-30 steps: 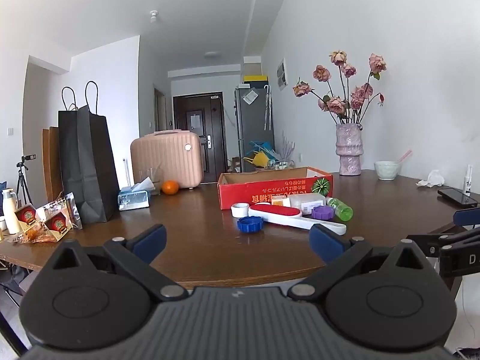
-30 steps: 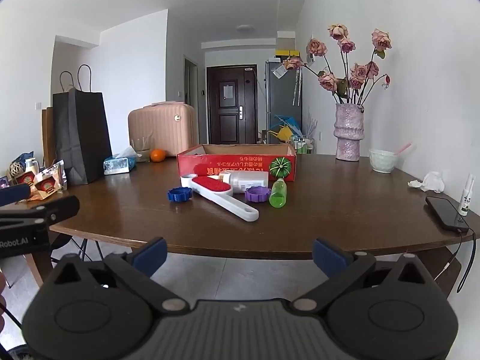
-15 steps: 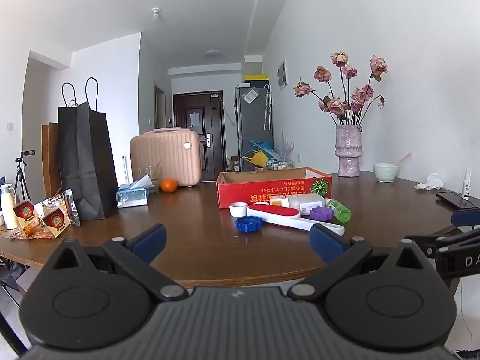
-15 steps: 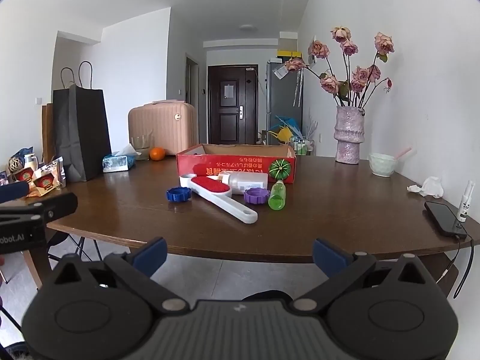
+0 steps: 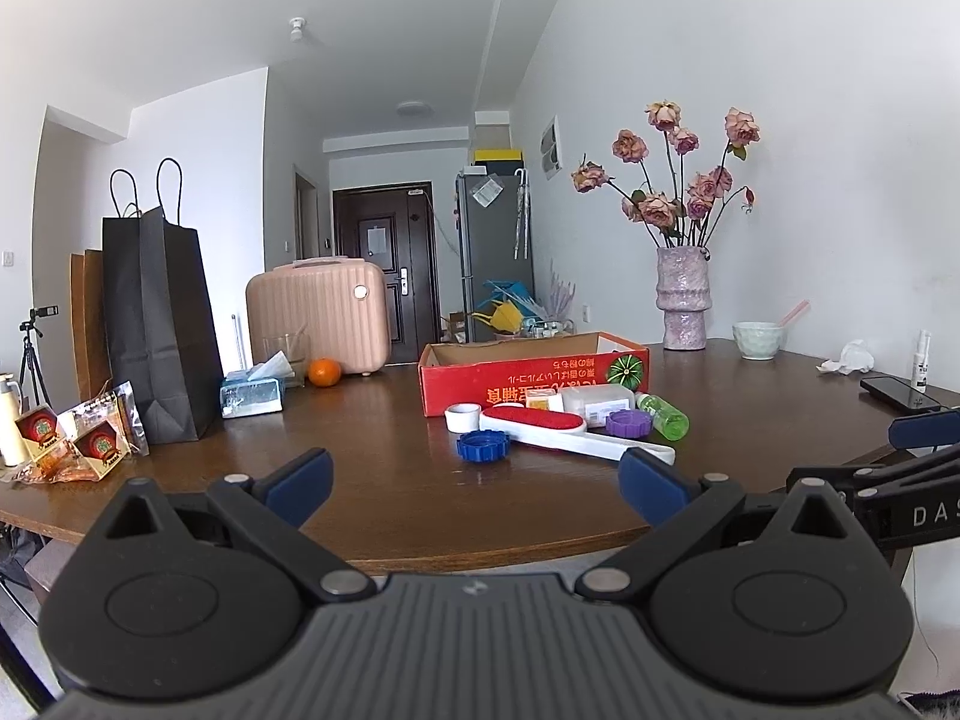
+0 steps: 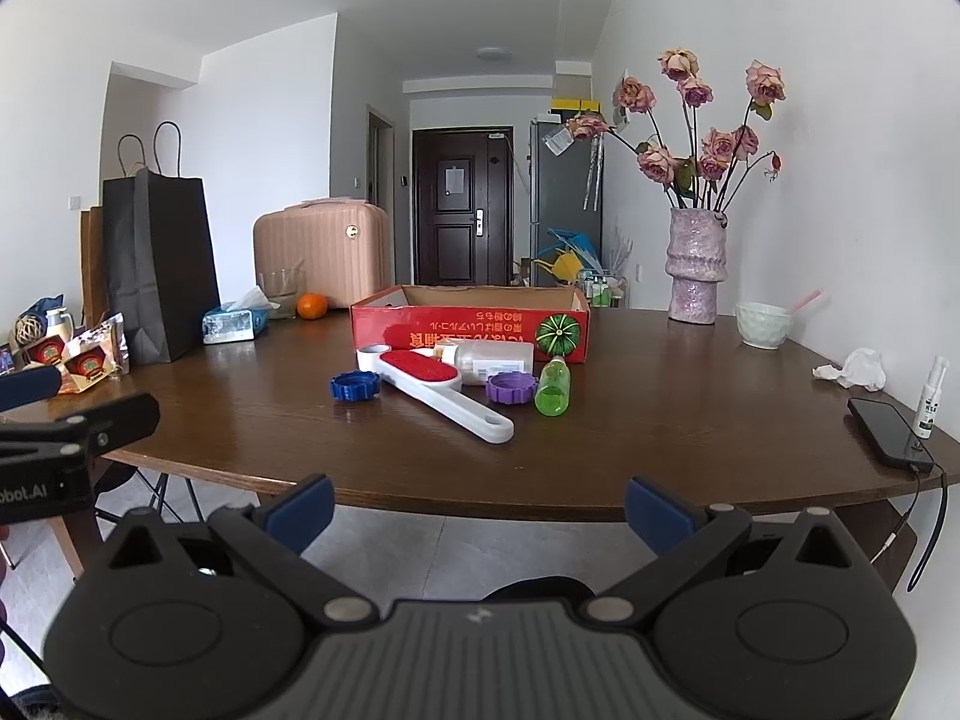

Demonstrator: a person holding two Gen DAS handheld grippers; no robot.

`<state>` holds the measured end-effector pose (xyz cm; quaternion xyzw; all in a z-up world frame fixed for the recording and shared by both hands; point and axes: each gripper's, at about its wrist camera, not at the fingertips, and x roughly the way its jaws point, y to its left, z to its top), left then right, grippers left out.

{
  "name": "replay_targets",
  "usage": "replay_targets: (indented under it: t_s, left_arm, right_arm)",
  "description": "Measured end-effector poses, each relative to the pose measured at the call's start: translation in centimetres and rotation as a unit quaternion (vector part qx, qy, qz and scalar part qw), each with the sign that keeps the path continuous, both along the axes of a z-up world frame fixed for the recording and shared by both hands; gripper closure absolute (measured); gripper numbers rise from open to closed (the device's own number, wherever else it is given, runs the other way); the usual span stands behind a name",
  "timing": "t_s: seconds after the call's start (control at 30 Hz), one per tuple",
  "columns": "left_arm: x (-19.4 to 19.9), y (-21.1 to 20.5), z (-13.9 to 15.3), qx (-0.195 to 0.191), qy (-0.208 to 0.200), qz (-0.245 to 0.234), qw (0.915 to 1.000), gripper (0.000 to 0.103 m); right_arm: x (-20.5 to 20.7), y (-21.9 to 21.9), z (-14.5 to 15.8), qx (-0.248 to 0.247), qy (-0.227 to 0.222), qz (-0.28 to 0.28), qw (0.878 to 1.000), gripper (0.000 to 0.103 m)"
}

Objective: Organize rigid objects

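Nearest the cameras, the left gripper (image 5: 474, 483) and the right gripper (image 6: 478, 507) both hover off the near edge of the bench (image 6: 660, 420), fingers spread wide and holding nothing. From the right wrist view, the left gripper shows at 9 o'clock.

Past the bench edge, toward 12 o'clock in the right wrist view, the loose things lie clustered in front of the box: a white lint brush with a red pad (image 6: 441, 390) lies with its handle pointing toward 5 o'clock. A blue cap (image 6: 354, 387) sits just beside it at its 9 o'clock, a purple cap (image 6: 510, 388) and a green bottle (image 6: 553, 394) at its 3 o'clock. A white bottle (image 6: 489, 360) lies on its side behind the brush, near a small white cap (image 6: 372, 354).

Behind them stands the open red cardboard box (image 6: 468, 327). At 3 o'clock a phone (image 6: 890, 432) lies near the bench edge.
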<state>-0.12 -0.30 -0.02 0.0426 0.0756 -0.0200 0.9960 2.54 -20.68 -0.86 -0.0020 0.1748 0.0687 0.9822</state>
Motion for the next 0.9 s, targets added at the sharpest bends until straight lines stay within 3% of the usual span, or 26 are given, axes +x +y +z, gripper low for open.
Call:
replay_targets:
  t_s: [0.9]
  left_arm:
    - [0.09, -0.02, -0.05, 0.000, -0.001, 0.004, 1.0000, 0.000]
  right_arm:
    - [-0.06, 0.17, -0.11, -0.004, 0.001, -0.003, 1.000, 0.000]
